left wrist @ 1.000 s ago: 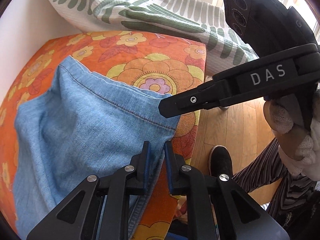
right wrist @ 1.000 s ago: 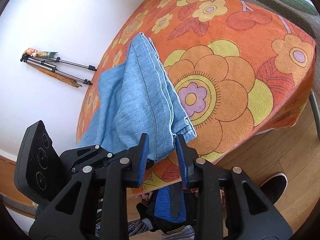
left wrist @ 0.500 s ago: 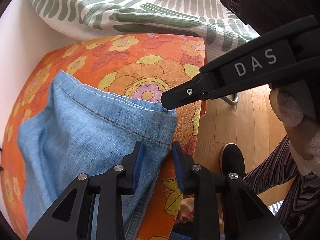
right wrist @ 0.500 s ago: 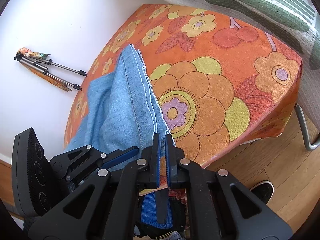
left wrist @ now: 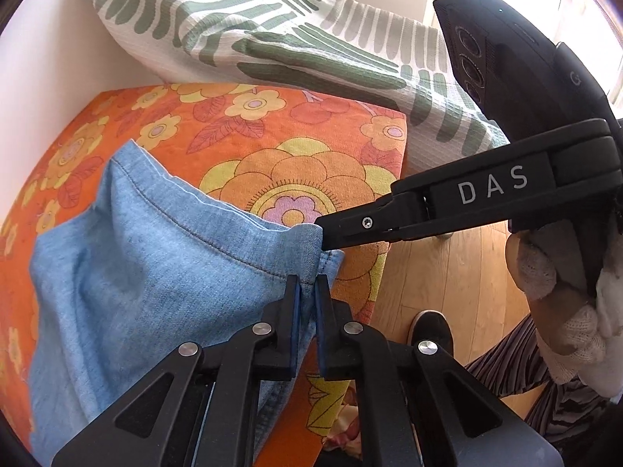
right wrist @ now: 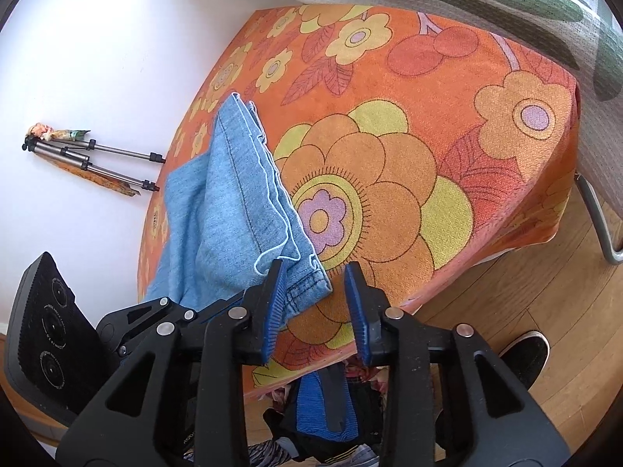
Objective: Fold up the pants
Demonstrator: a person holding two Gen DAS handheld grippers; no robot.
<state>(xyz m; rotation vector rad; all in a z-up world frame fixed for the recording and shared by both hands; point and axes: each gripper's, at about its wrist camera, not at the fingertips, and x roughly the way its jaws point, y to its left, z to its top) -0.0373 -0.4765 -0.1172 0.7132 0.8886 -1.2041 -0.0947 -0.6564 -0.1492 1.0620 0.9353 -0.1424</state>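
Light blue denim pants [left wrist: 148,272] lie bunched on a table under an orange flowered cloth [left wrist: 272,132]. My left gripper [left wrist: 307,286] is closing tight on the hem near the pants' corner, at the table's near edge. Just beyond it, my right gripper [left wrist: 323,233] comes in from the right, its tip at the same corner. In the right wrist view the right gripper [right wrist: 313,292] has its jaws opening, and the stitched pants corner [right wrist: 307,284] lies loose between the blue pads [right wrist: 272,307]. The left gripper [right wrist: 218,305] shows beside it, partly hidden.
A green-and-white patterned cloth [left wrist: 241,23] is heaped at the table's far side. Wooden floor [left wrist: 459,272], a person's black shoe [left wrist: 432,330] and a gloved hand [left wrist: 545,272] are on the right. A tripod [right wrist: 89,159] lies by the white wall. A pile of clothes [right wrist: 331,408] sits under the table's edge.
My left gripper opened wider, then shut on the pants' hem. My right gripper shut at the corner, then opened again. Both hands stayed in place.
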